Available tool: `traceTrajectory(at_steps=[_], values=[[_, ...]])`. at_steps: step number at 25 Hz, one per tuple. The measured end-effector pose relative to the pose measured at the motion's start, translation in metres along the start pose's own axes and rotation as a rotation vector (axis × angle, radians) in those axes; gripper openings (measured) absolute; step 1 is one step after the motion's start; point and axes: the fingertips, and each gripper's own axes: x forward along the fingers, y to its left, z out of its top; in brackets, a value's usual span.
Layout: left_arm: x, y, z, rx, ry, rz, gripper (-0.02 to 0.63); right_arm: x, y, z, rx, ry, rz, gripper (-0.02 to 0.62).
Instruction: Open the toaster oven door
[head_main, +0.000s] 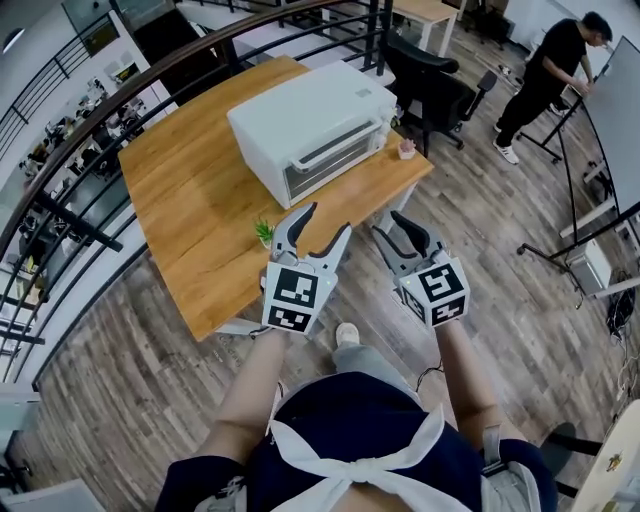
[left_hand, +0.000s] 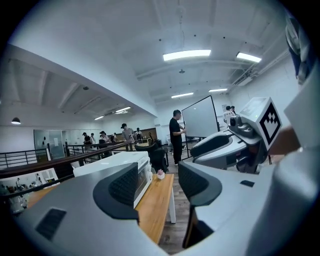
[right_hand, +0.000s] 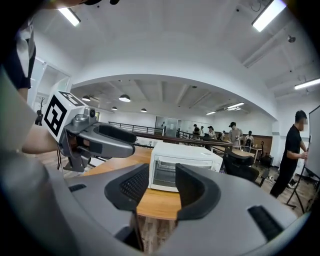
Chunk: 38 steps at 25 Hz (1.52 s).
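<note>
toaster oven (head_main: 310, 130) on the table (head_main: 190, 210), door (head_main: 325, 165) shut, untouched | left gripper (head_main: 325, 222), right gripper (head_main: 395, 232): jaws apart, empty, at the table's near edge | reach, grasp and pull all left

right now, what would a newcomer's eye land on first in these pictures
The white toaster oven stands out first, sitting on the wooden table with its door shut and facing the person. Next come the left gripper and right gripper, held side by side just in front of the table, both open and empty, pointing toward the oven.
</note>
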Motion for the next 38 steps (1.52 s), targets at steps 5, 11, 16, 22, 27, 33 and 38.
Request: traceTrajectory(at_steps=[5,11,16,22,27,33,38], values=[[0.02,0.014,-0.006,0.027,0.041,0.015,0.242,0.026,-0.023,0.004,-0.065,0.004,0.022,0.17],[0.046,0.031,-0.012,0.042,0.088,0.033,0.242,0.056,-0.045,0.001,-0.089,0.021,0.045,0.17],[0.072,0.046,-0.018,0.062,0.146,0.052,0.242,0.079,-0.065,-0.003,-0.115,0.042,0.07,0.17],[0.1,0.06,-0.035,0.064,0.224,0.072,0.242,0.102,-0.082,-0.005,-0.13,0.056,0.098,0.17],[0.121,0.077,-0.049,0.048,0.28,0.084,0.242,0.129,-0.091,-0.005,-0.166,0.079,0.142,0.172],[0.137,0.09,-0.065,0.049,0.35,0.096,0.242,0.159,-0.094,-0.015,-0.284,0.137,0.199,0.173],[0.148,0.098,-0.077,0.052,0.395,0.095,0.242,0.184,-0.098,-0.028,-0.435,0.197,0.211,0.176]])
